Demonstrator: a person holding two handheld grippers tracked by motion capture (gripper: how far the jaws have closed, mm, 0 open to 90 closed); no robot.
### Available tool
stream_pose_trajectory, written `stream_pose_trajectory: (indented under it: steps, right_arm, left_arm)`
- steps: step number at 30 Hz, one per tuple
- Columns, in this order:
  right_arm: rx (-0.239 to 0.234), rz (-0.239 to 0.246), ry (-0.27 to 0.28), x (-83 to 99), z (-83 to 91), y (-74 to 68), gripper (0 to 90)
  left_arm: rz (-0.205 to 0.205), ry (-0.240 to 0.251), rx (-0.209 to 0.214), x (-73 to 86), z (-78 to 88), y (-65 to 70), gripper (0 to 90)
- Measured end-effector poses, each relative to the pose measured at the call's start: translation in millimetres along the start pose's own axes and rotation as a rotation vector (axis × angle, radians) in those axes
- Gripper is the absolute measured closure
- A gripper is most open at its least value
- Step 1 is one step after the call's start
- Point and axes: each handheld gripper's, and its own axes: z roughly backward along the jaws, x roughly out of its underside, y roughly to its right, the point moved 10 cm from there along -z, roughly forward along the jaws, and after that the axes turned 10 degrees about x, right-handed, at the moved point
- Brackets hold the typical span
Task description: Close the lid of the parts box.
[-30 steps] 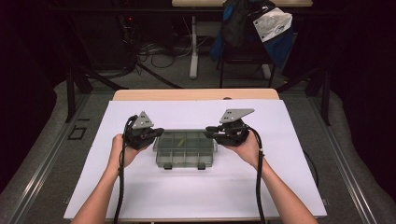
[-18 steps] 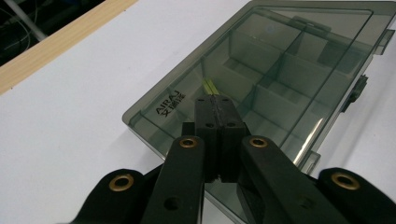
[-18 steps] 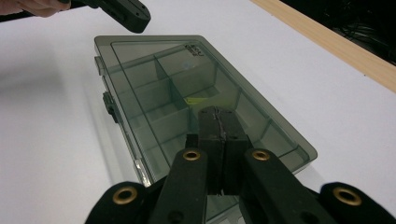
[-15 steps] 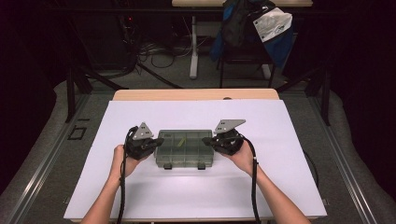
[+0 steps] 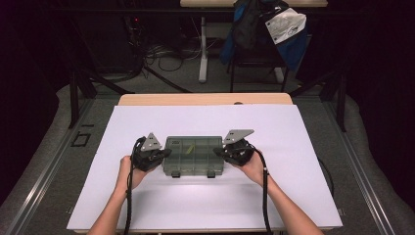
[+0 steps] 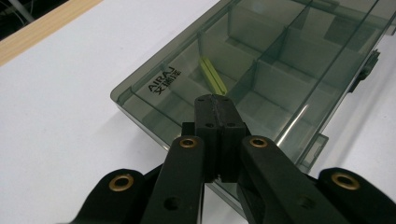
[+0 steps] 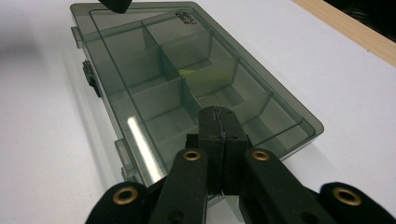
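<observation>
The smoky plastic box point(image 5: 191, 155) lies shut in the middle of the white table point(image 5: 293, 196), its 2 front latches apparently unopened. The left gripper point(image 5: 165, 153) and right gripper point(image 5: 218, 151) flank its ends, jaws fully closed, holding nothing.

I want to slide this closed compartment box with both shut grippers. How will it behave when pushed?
The compartment box looks like rigid smoked plastic, so it should stay stiff. It seems nearly empty, with one yellow-green piece inside, so probably light. Flat and low on the white table, it should slide rather than tip.
</observation>
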Motion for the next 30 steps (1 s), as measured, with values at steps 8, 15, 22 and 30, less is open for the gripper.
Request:
stream_pose_trajectory:
  steps: [8, 15, 22, 30]
  right_arm:
    - [0.004, 0.015, -0.031, 6.2, -6.7, -2.5, 90.0]
    - [0.001, 0.023, -0.058, 11.2, -13.6, -4.6, 90.0]
    - [-0.002, 0.019, -0.056, 11.9, -13.5, -5.0, 90.0]
    - [-0.006, 0.01, -0.059, 12.7, -13.1, -5.0, 90.0]
  left_arm:
    - [0.0, -0.018, -0.003, 5.2, -4.3, -0.4, 89.6]
    - [-0.007, -0.028, -0.003, 6.8, -7.7, -0.3, 89.6]
    - [0.007, -0.016, 0.001, 7.2, -8.1, -2.2, 89.6]
    - [0.002, -0.016, -0.003, 7.1, -9.0, -2.4, 89.7]
